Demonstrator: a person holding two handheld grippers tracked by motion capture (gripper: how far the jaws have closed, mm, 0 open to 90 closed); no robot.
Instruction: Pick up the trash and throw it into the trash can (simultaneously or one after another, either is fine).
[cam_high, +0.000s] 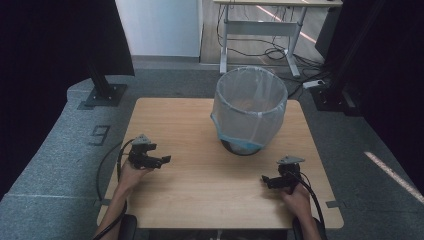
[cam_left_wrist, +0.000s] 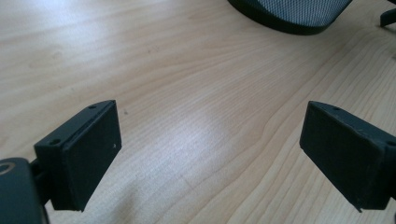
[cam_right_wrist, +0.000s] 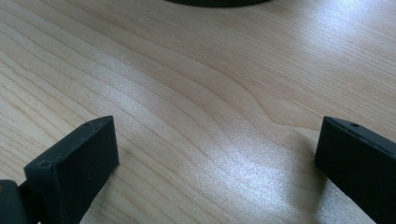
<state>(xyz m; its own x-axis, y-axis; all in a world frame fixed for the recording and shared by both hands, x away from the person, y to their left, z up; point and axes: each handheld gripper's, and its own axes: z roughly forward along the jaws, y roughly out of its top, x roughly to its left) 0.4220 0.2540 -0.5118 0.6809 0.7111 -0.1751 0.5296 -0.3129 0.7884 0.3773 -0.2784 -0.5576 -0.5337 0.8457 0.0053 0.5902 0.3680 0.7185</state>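
Wood table (cam_high: 200, 190); bin (cam_high: 250, 110) base cut off in gripper views.

No legible text, label, brand or sign on any surface here.

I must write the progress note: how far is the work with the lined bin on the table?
Done: the bin stands on the table with a liner over its rim. In hand: nothing; the left gripper and right gripper are open and empty, both apart from the bin. Left: any handling of the bin or liner.
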